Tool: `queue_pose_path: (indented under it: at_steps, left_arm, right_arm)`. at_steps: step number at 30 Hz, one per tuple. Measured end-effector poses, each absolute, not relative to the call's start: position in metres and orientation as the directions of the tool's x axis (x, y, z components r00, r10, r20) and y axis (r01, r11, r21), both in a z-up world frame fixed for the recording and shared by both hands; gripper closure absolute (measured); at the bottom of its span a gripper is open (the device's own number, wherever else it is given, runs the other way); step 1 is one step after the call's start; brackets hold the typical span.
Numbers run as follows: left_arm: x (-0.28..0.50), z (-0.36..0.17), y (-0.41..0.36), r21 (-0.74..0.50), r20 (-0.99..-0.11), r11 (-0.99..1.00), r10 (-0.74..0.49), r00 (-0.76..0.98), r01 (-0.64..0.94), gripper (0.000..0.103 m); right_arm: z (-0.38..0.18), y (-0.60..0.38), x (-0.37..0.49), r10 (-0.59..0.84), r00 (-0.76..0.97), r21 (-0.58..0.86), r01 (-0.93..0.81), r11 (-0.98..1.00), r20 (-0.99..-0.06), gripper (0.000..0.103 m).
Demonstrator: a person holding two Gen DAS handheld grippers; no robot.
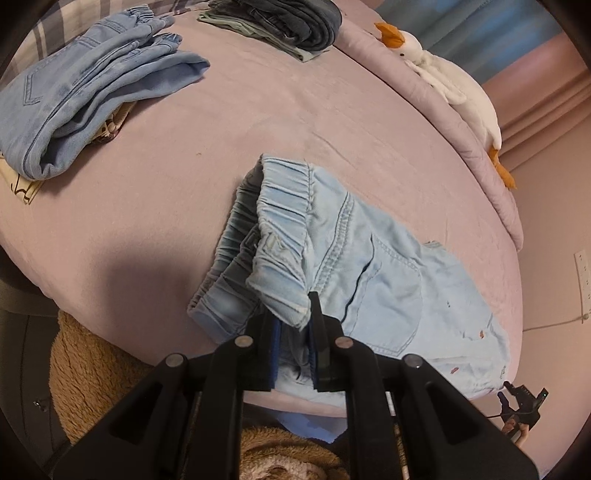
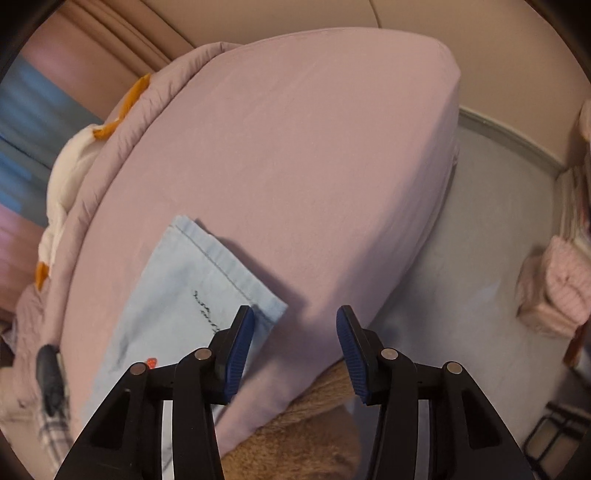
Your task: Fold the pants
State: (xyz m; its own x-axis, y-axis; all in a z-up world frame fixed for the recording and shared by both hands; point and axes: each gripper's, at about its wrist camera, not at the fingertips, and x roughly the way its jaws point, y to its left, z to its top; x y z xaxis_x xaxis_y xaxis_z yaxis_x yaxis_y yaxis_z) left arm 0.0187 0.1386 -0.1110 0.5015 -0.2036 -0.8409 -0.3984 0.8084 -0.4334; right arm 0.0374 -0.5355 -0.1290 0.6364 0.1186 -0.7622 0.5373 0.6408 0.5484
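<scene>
A bed [image 1: 280,96] under a mauve sheet fills both views, its far edge bordered by a rolled quilt [image 1: 476,155] of the same colour; along that quilt lies a white plush goose [image 1: 458,92] with an orange beak and feet; at the far left of the sheet rests a heap of mid-blue jeans [image 1: 85,96] on top of a cream printed cloth, and beyond it a darker stack of folded clothes [image 1: 291,26]; the task's own garment, the pale blue pants [image 1: 373,273], lies near the close edge of the bed, its gathered elastic waistband lifted and doubled over while the seat with its pocket spreads flat to the right; in the right wrist view one hemmed leg end of it lies flat on the sheet, just beside the inner finger; a tan fleecy garment [image 1: 92,369] shows below the bed edge; the left gripper [image 1: 295,332] is clenched on a corner of the waistband, cloth pinched between its blue pads; the right gripper [image 2: 295,332] hovers over the bed's edge with its jaws parted and nothing between them; beyond it are grey floor [image 2: 480,258] and a pink knitted slipper [image 2: 550,291].
</scene>
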Motion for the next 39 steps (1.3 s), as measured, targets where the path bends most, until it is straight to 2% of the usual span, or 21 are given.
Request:
queue_pose_path:
  at_steps: [1,2,3,5,7,10,13,14,17,19,22,24,28,31,33,39]
  left_arm:
    - [0.02,-0.11,0.137,-0.432,-0.841,0.81,-0.201,0.503,-0.398,0.091]
    - [0.02,-0.109,0.136,-0.429,-0.841,0.812,-0.199,0.504,-0.396,0.091]
    - [0.021,-0.109,0.135,-0.426,-0.841,0.815,-0.196,0.505,-0.393,0.091]
    - [0.024,-0.108,0.136,-0.428,-0.839,0.812,-0.194,0.508,-0.397,0.091]
    - [0.035,-0.103,0.143,-0.453,-0.837,0.792,-0.217,0.503,-0.411,0.092]
    - [0.057,-0.068,0.15,-0.495,-0.792,0.782,-0.227,0.567,-0.378,0.092]
    - [0.053,-0.019,0.142,-0.553,-0.7,0.785,-0.257,0.667,-0.278,0.091]
    - [0.049,-0.014,0.14,-0.55,-0.676,0.796,-0.247,0.694,-0.253,0.091]
    - [0.031,-0.021,0.13,-0.487,-0.701,0.839,-0.209,0.682,-0.243,0.091]
    - [0.022,-0.047,0.129,-0.412,-0.765,0.868,-0.165,0.622,-0.276,0.09]
    - [0.013,-0.103,0.132,-0.348,-0.861,0.871,-0.151,0.486,-0.346,0.09]
    - [0.01,-0.125,0.137,-0.364,-0.881,0.851,-0.182,0.436,-0.379,0.089]
    - [0.006,-0.132,0.141,-0.379,-0.878,0.829,-0.181,0.444,-0.411,0.088]
    - [-0.001,-0.124,0.138,-0.371,-0.879,0.828,-0.168,0.446,-0.42,0.088]
    - [-0.008,-0.117,0.138,-0.384,-0.869,0.825,-0.172,0.463,-0.415,0.088]
    - [-0.005,-0.132,0.145,-0.363,-0.886,0.825,-0.161,0.436,-0.434,0.086]
  right_arm:
    - [-0.126,-0.532,0.037,0.122,0.652,0.557,0.517,0.65,-0.748,0.066]
    - [-0.119,-0.528,0.042,0.122,0.663,0.559,0.501,0.66,-0.739,0.079]
    - [-0.114,-0.524,0.044,0.116,0.672,0.554,0.486,0.676,-0.731,0.088]
    - [-0.105,-0.515,0.051,0.08,0.677,0.513,0.47,0.718,-0.732,0.095]
    - [-0.095,-0.514,0.058,0.083,0.691,0.518,0.451,0.727,-0.718,0.097]
    - [-0.063,-0.517,0.09,0.128,0.733,0.564,0.386,0.73,-0.668,0.098]
    - [0.001,-0.508,0.121,0.193,0.805,0.63,0.263,0.731,-0.56,0.098]
    - [0.022,-0.502,0.121,0.199,0.835,0.641,0.219,0.736,-0.513,0.098]
    - [0.053,-0.491,0.099,0.162,0.888,0.625,0.164,0.763,-0.43,0.098]
    - [0.036,-0.493,0.084,0.112,0.883,0.611,0.219,0.761,-0.456,0.098]
    - [-0.018,-0.507,0.068,0.085,0.827,0.597,0.326,0.733,-0.556,0.098]
    - [-0.065,-0.518,0.06,0.098,0.768,0.596,0.403,0.694,-0.633,0.098]
    - [-0.125,-0.537,0.052,0.149,0.697,0.62,0.493,0.61,-0.701,0.098]
    - [-0.137,-0.54,0.05,0.171,0.679,0.628,0.512,0.587,-0.714,0.098]
    - [-0.125,-0.537,0.048,0.155,0.683,0.617,0.508,0.601,-0.714,0.098]
    - [-0.116,-0.529,0.044,0.121,0.672,0.571,0.503,0.649,-0.73,0.098]
